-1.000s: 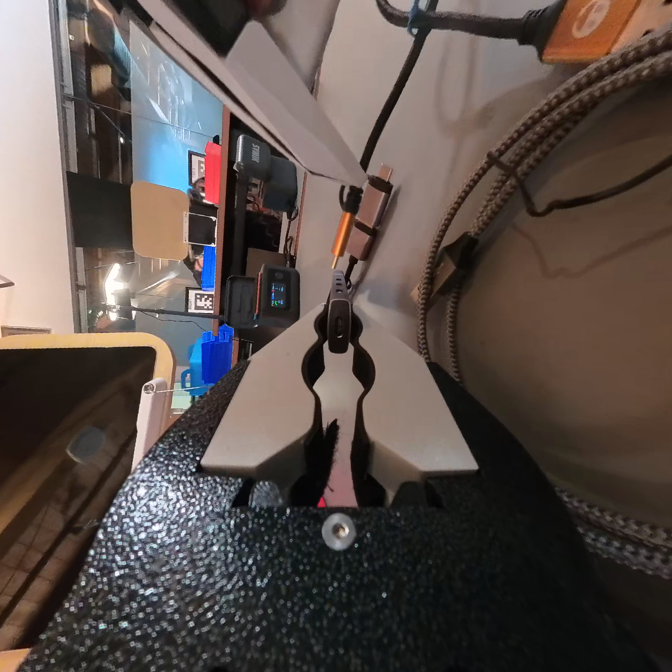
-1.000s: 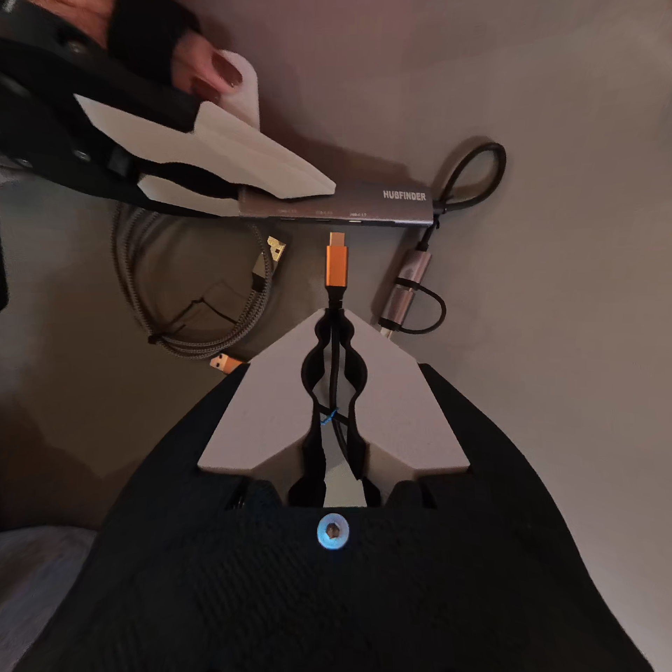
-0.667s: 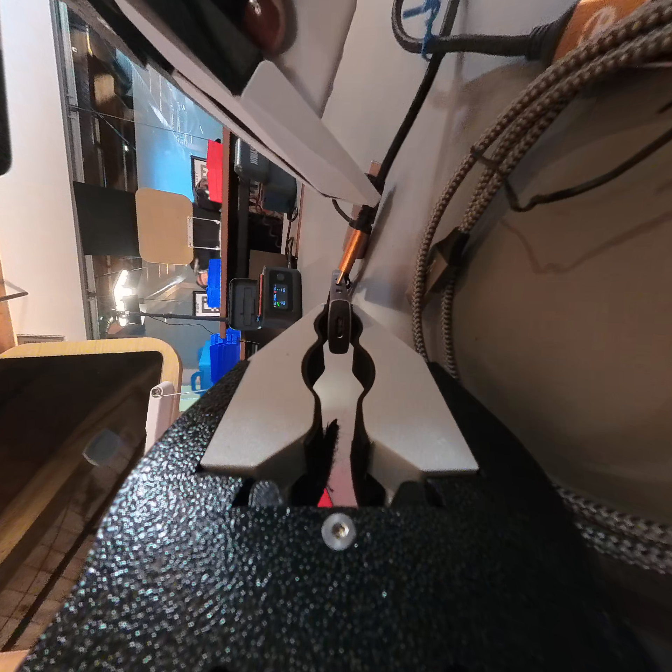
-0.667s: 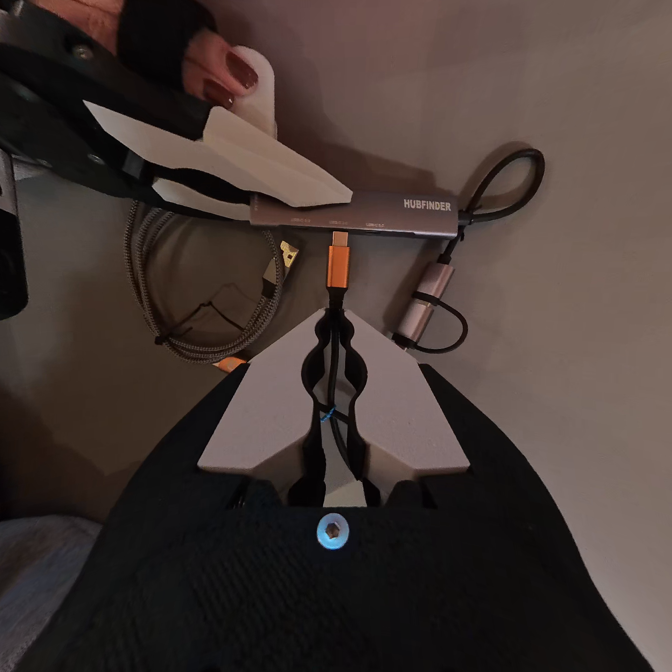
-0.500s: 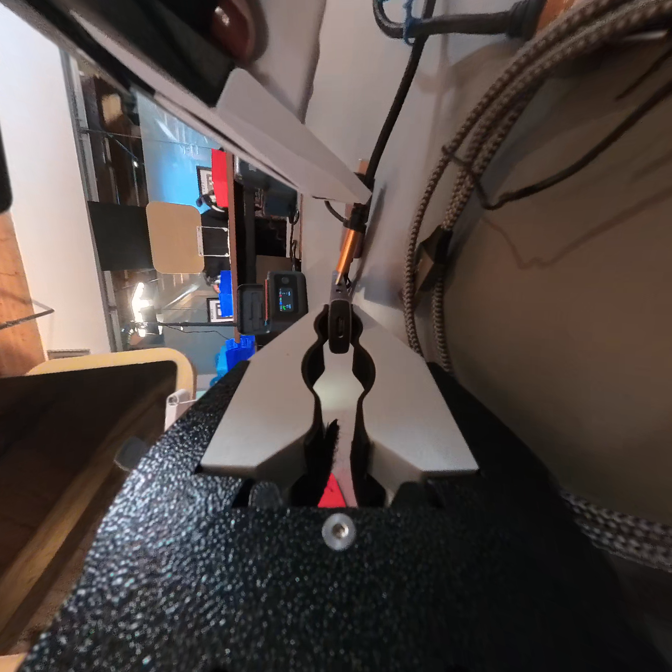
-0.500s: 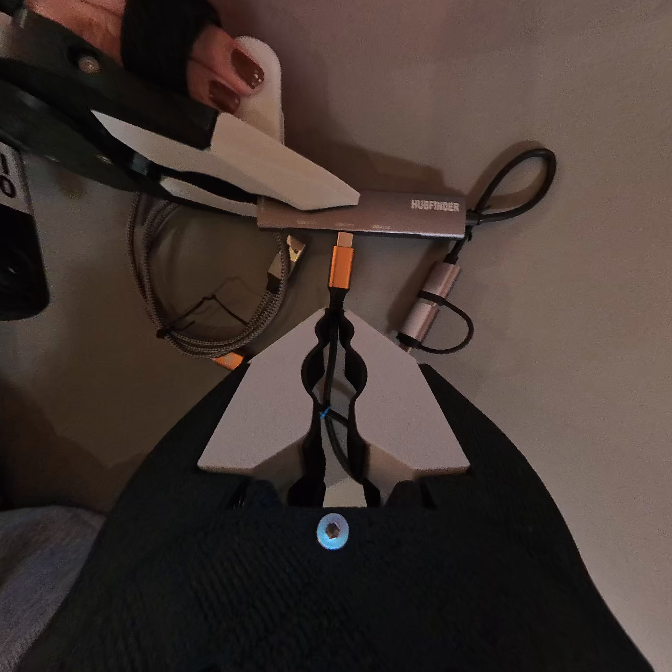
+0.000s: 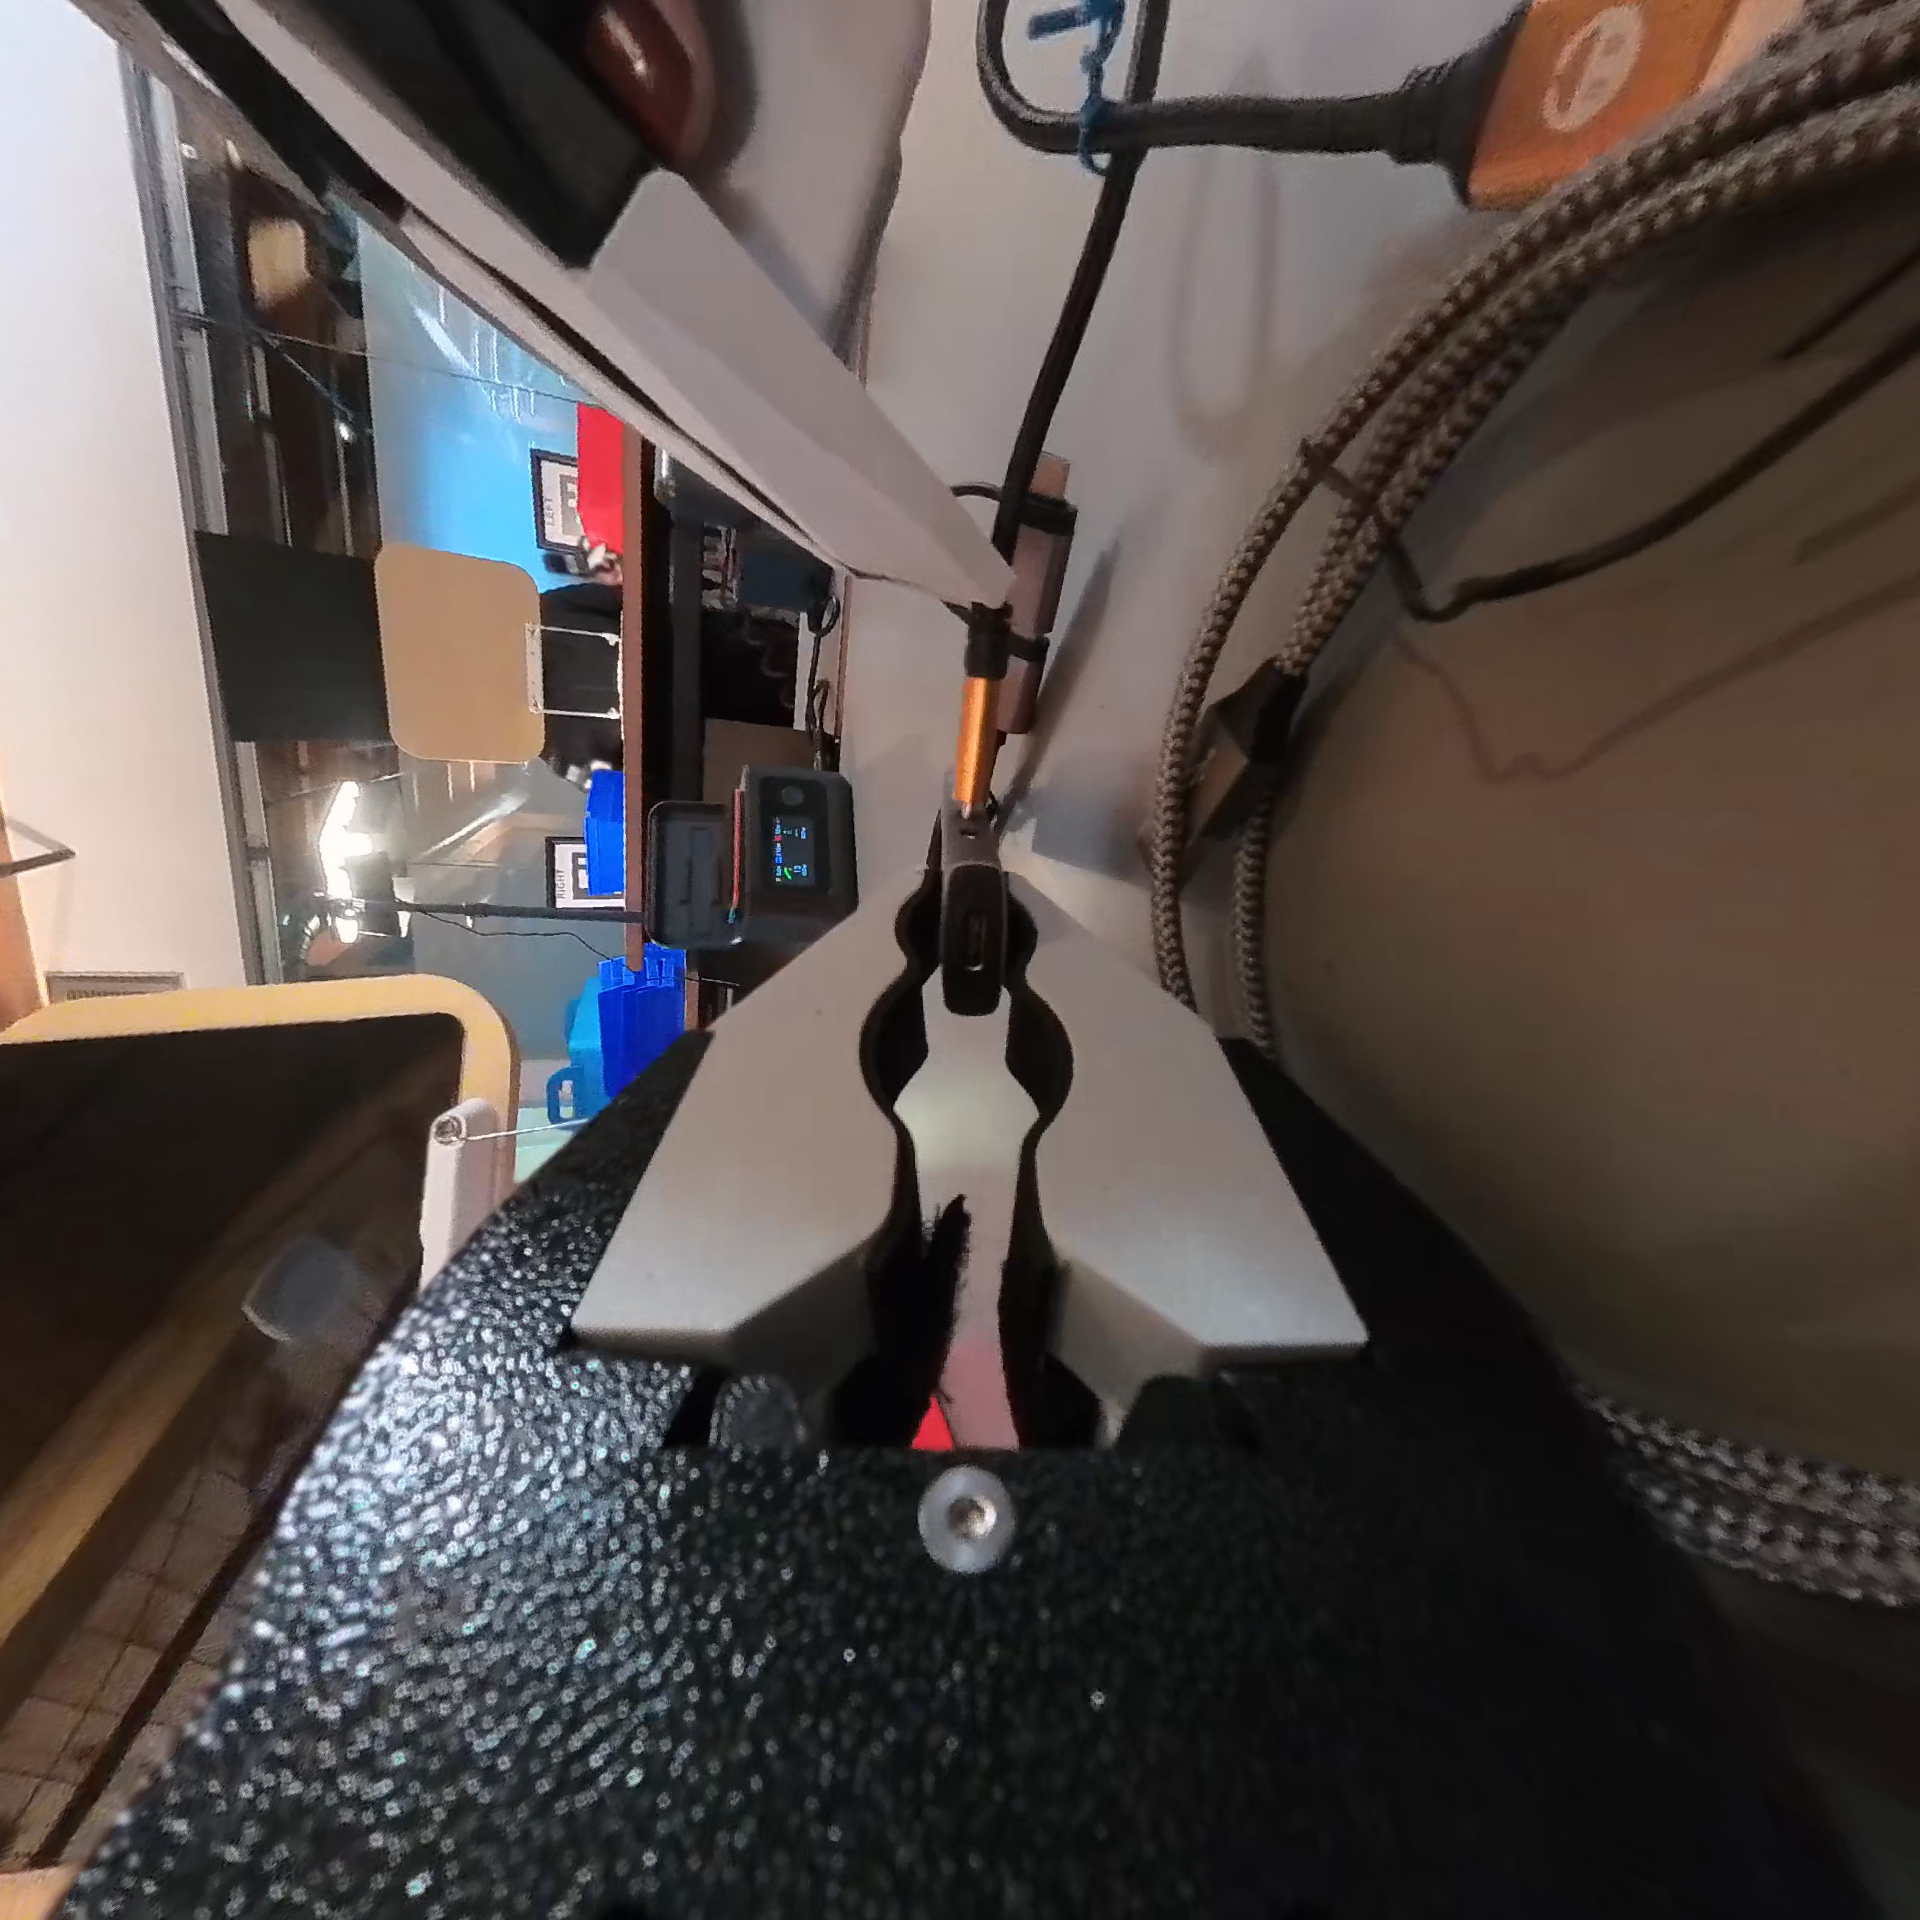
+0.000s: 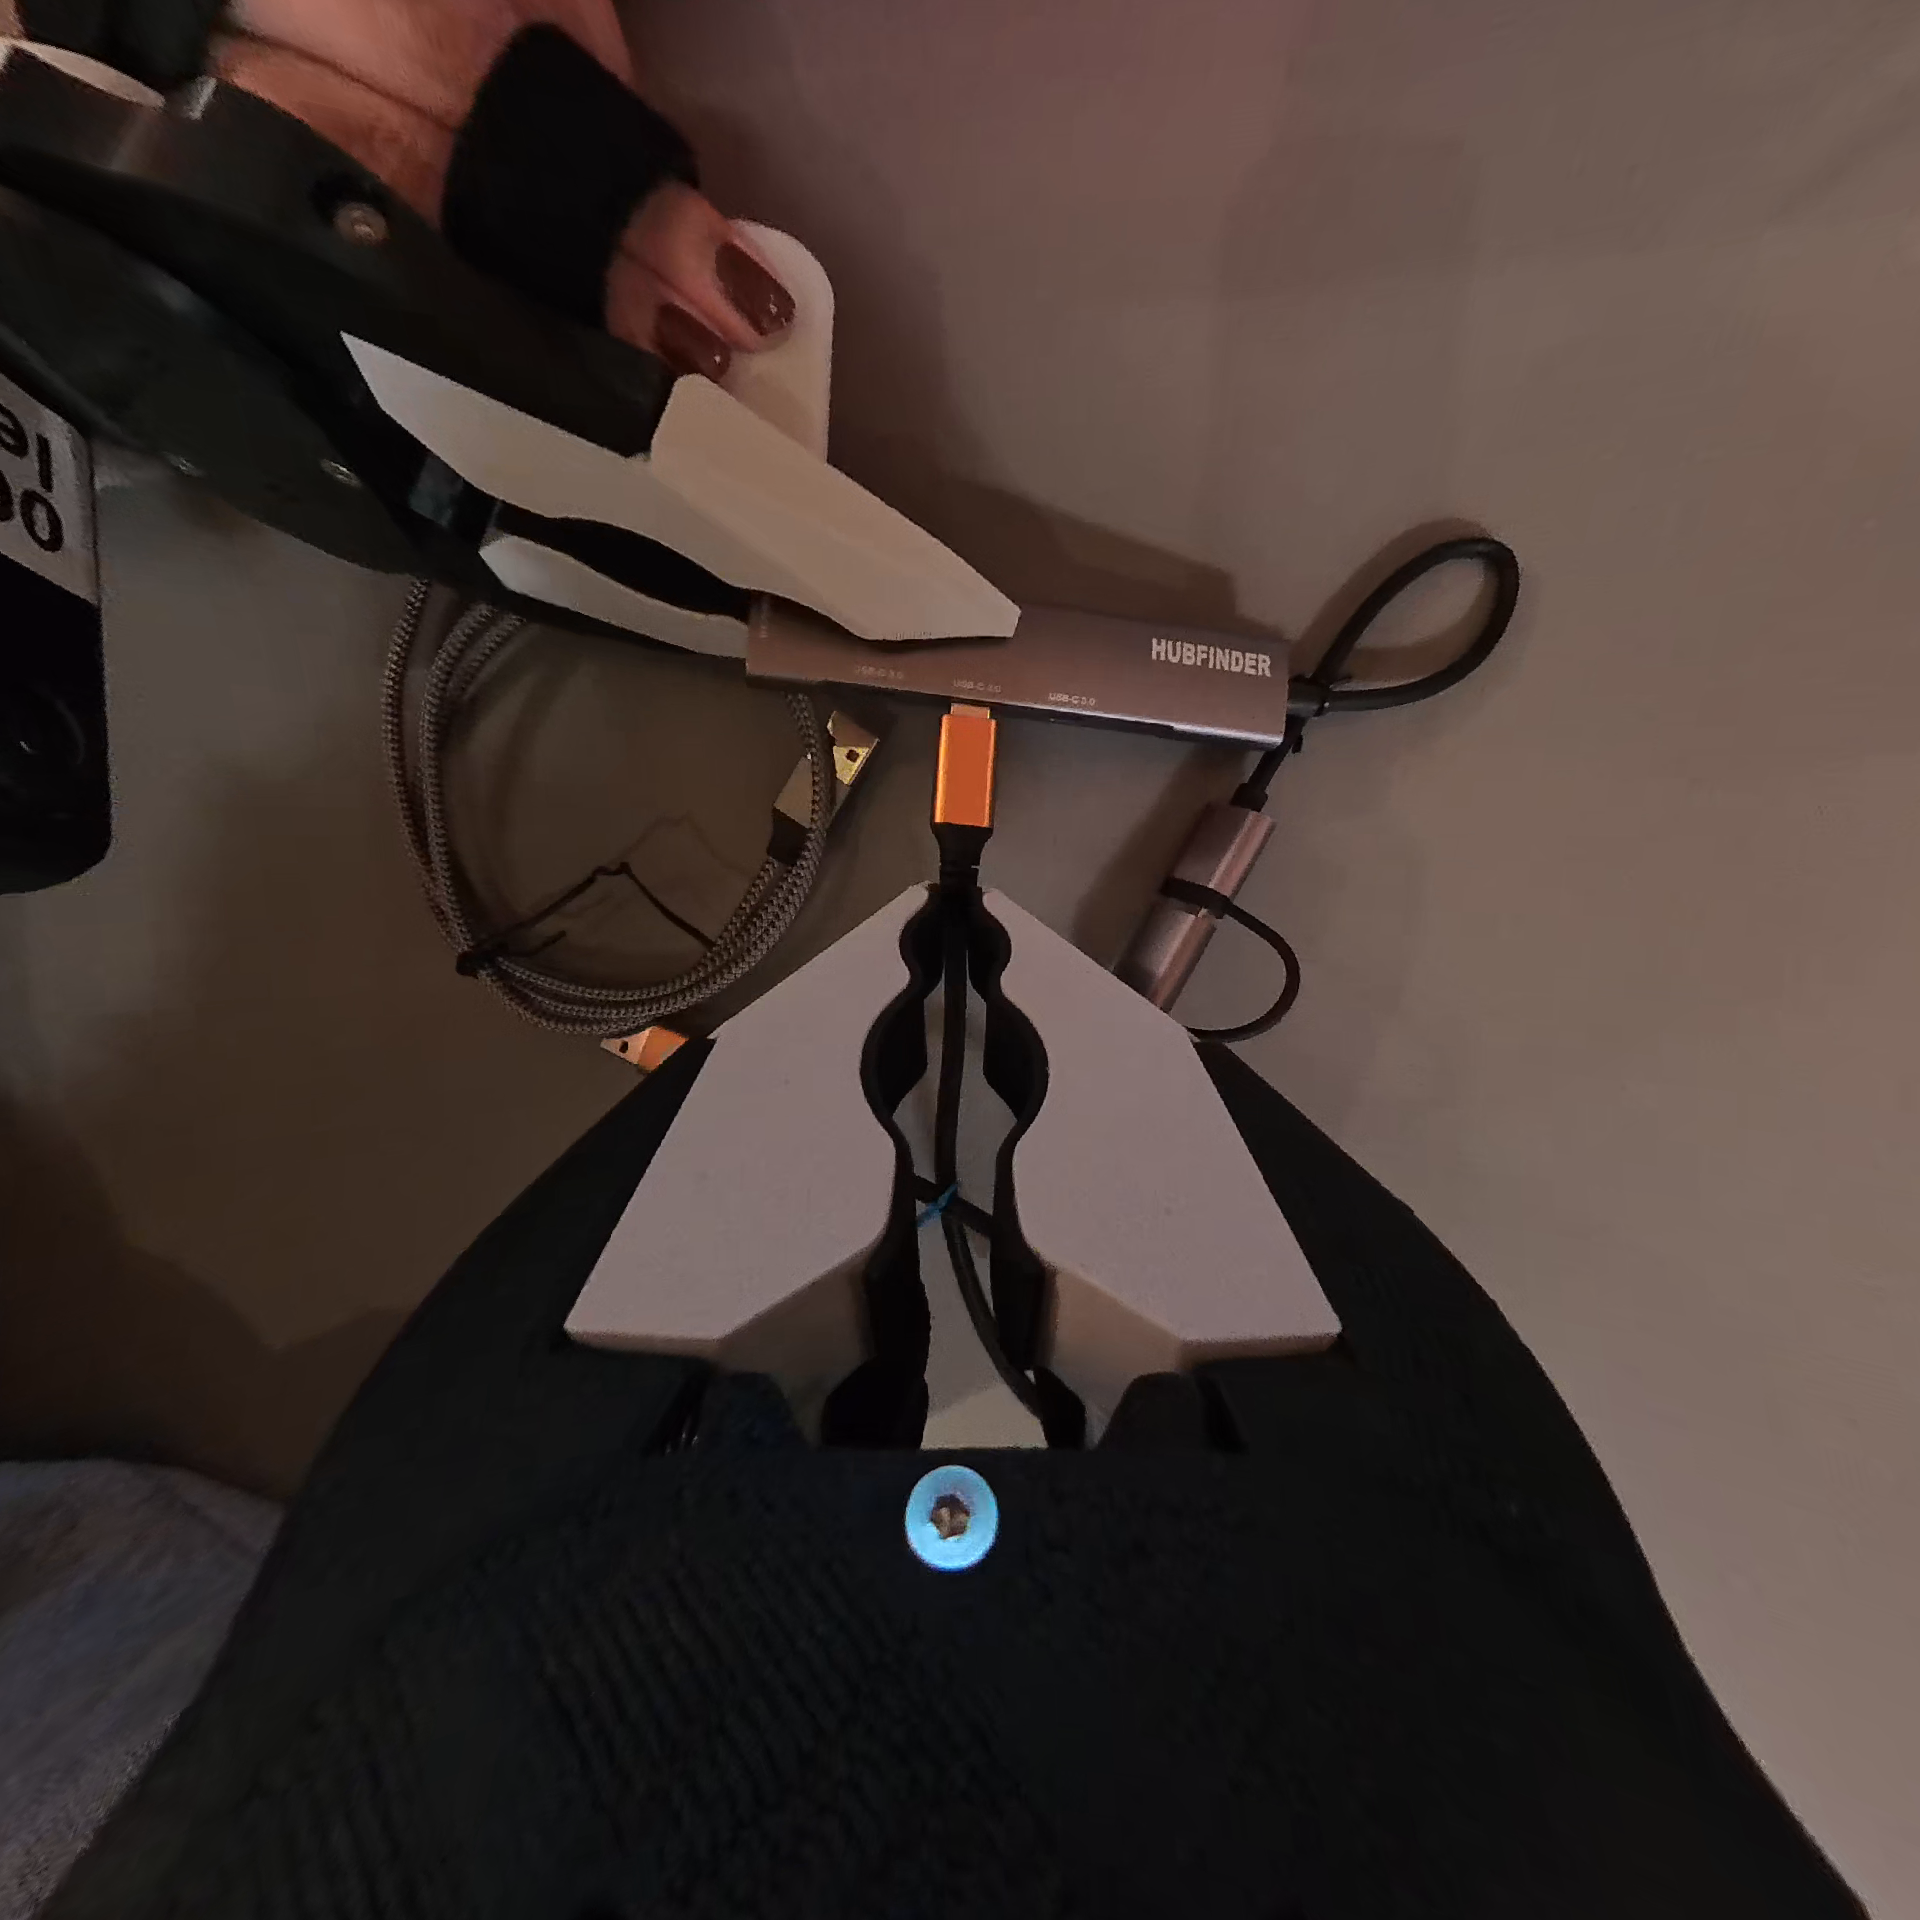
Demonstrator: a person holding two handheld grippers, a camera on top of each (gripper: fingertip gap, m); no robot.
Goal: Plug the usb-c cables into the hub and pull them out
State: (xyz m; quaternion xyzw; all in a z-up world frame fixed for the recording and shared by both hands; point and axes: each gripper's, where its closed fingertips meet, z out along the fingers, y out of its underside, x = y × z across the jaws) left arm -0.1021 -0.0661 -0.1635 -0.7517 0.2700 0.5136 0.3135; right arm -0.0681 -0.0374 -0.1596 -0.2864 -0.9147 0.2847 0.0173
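A grey hub [image 8: 1143,670] lies on the grey table. My left gripper [image 7: 971,894] is shut on the hub's end [image 7: 974,935]; in the right wrist view its white fingers [image 8: 831,561] clamp the hub's left end. My right gripper [image 8: 954,894] is shut on a black cable just behind its orange usb-c plug [image 8: 964,769]. The plug's metal tip sits in the hub's middle port, with a sliver of metal showing. The plug also shows in the left wrist view [image 7: 977,743], under the right gripper's finger [image 7: 790,416].
A coiled braided cable [image 8: 623,883] with orange plugs lies left of the plug, also in the left wrist view [image 7: 1299,582]. The hub's own lead ends in a grey adapter [image 8: 1216,883] to the right. A gloved hand [image 8: 582,187] holds the left gripper. Spacing between my two grippers at the tips: around 5 cm.
My right gripper has moved forward with the orange plug, closing the gap until its tip entered the hub's middle port. The left gripper has kept its hold on the hub.
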